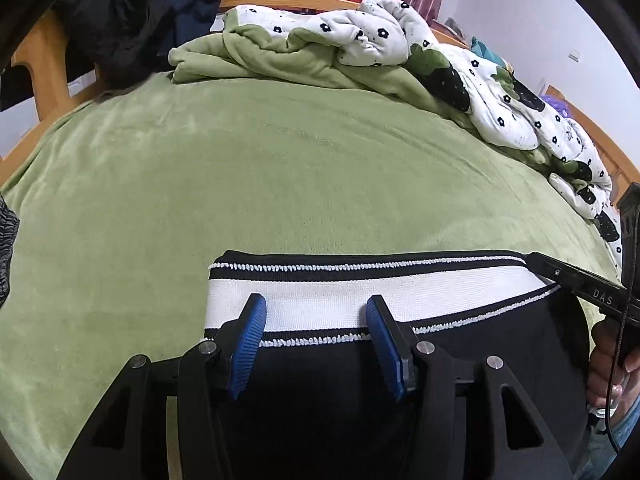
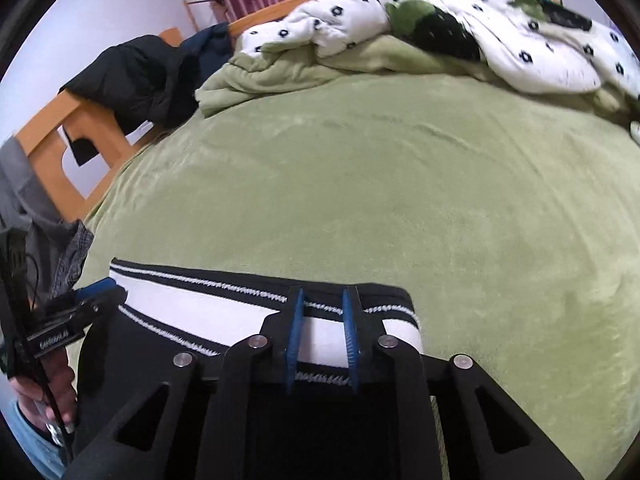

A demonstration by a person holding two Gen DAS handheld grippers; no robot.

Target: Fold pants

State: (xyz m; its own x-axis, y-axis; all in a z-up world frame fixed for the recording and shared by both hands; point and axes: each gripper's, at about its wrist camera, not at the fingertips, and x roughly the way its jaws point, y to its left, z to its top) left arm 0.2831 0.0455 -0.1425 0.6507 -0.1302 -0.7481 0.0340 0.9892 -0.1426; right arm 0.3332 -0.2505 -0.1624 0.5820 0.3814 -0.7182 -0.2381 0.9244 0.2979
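Observation:
Black pants lie on the green blanket, their white waistband with black stitched edges turned to the far side. My left gripper hovers open over the band's left part, its blue pads wide apart. My right gripper sits over the band near its right corner. Its pads stand a narrow gap apart with the band running flat and undistorted between them. Each gripper also shows in the other's view: the right gripper and the left gripper.
A rumpled white flowered quilt and a green cover are heaped along the far and right side of the bed. Dark clothes hang on the wooden bed frame at the left. A person's hands hold the gripper handles.

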